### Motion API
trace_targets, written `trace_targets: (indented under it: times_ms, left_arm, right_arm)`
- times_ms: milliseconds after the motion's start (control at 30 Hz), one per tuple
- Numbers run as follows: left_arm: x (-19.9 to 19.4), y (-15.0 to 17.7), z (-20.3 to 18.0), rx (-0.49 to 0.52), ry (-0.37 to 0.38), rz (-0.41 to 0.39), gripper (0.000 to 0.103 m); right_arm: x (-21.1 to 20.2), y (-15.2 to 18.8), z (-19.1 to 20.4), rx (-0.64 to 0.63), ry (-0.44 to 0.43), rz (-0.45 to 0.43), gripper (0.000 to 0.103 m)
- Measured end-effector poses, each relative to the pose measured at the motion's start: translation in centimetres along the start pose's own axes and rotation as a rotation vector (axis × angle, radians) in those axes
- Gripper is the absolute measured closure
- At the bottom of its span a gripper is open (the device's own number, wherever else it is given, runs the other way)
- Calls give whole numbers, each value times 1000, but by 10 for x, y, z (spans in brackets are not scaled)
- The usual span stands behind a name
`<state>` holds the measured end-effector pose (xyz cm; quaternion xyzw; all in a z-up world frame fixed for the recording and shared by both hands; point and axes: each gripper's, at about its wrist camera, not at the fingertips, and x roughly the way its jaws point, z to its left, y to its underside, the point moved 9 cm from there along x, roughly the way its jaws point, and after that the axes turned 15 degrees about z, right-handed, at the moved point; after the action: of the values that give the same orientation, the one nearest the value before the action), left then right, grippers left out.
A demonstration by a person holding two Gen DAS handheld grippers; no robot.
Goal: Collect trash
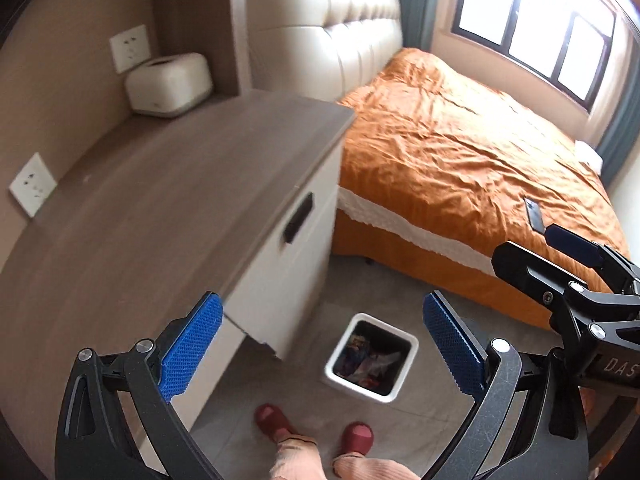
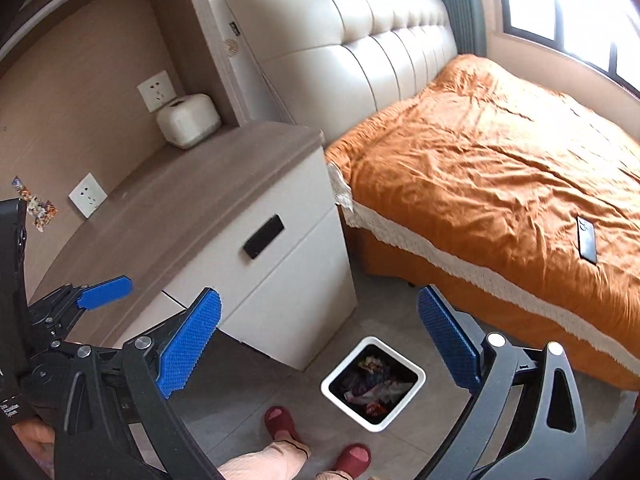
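A white square trash bin (image 1: 370, 358) with a black liner stands on the grey floor and holds crumpled colourful wrappers (image 1: 360, 356). It also shows in the right wrist view (image 2: 374, 382) with wrappers (image 2: 372, 384) inside. My left gripper (image 1: 320, 354) is open and empty, high above the bin. My right gripper (image 2: 318, 346) is open and empty, also high above the bin. The right gripper shows at the right edge of the left wrist view (image 1: 532, 248). The left gripper shows at the left edge of the right wrist view (image 2: 104, 292).
A wood-topped white nightstand (image 2: 224, 184) carries a white tissue box (image 2: 188, 120). A colourful wrapper (image 2: 36, 204) shows at the far left by the wall. An orange bed (image 2: 500, 168) holds a dark phone (image 2: 586, 238). The person's red slippers (image 1: 276, 420) stand by the bin.
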<state>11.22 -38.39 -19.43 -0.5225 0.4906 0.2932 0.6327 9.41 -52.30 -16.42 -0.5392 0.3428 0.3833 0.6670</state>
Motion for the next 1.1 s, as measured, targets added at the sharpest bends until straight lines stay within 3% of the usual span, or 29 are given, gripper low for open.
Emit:
trace_targets:
  times_ms: [167,433,700,1100]
  left_arm:
    - [-48,-4,53,-87,-153,-80,5]
    - [-89,2,120,-180,-166,-135,5]
    - [-124,21,220,-220,-185,-182,5]
    - [-156,59,334,-300,-196,-213,5]
  right_arm:
    - [-15,-20,48,-87,-79,-49,5]
    - [-41,-35,124,-131,-127,-138,5]
    - [-45,-42,223,-164,-110,-204,5]
    - [-36,-24,346,-264,-111,-187,5]
